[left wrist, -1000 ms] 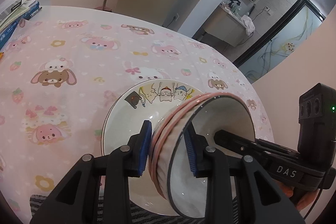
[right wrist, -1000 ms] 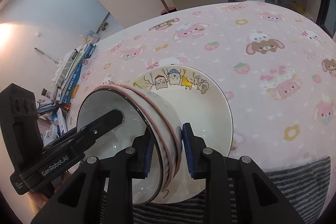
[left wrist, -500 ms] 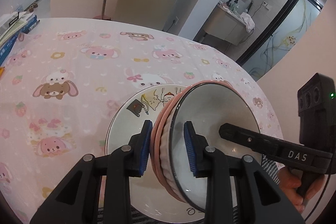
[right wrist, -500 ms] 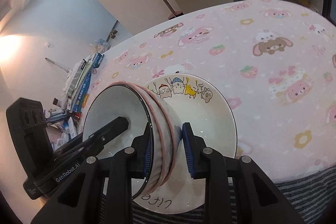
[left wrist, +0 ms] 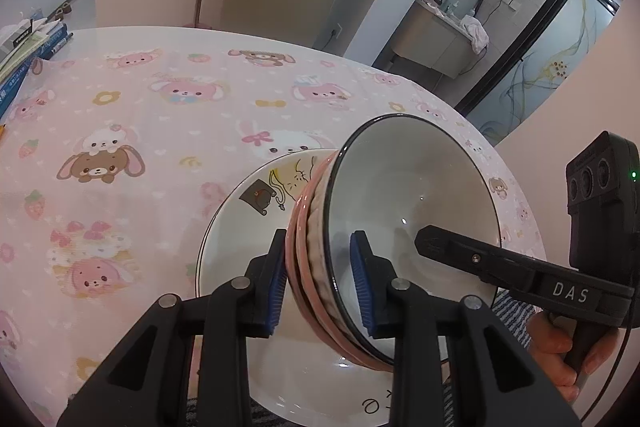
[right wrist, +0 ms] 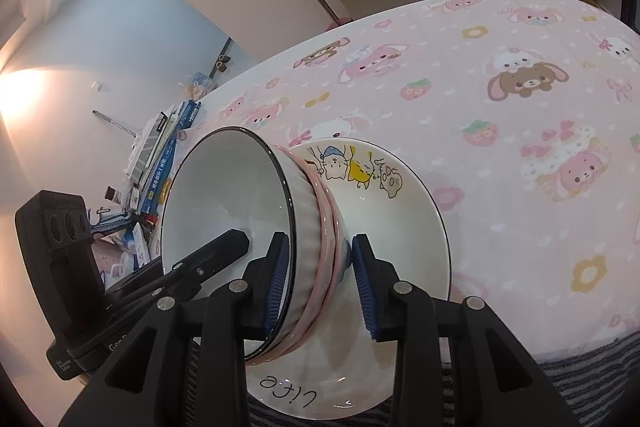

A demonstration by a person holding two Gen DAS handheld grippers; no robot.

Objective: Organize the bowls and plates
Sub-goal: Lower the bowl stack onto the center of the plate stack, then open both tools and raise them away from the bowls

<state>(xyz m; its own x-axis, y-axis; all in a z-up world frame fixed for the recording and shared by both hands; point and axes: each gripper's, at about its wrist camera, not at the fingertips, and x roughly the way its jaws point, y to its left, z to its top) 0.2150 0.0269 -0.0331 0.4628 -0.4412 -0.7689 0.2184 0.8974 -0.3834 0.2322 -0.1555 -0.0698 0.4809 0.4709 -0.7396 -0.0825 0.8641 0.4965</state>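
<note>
A stack of nested bowls [left wrist: 400, 227] — white inside with a dark rim, the outer ones pink — is held tipped on its side above a white plate [left wrist: 248, 223] printed with cartoon animals. The plate lies on a round table under a pink tablecloth [left wrist: 132, 131] patterned with bunnies, bears and strawberries. The left gripper [left wrist: 322, 279] clamps the stack's rim, one blue pad outside against the pink bowls and one inside the white bowl. The right gripper [right wrist: 320, 281] straddles the opposite side of the rim; its jaws have just been opening, and a gap shows between its outer pad and the pink wall, so the bowls are between the pads but not pinched. A pile of books [right wrist: 160, 155] sits at the table's far edge.
</note>
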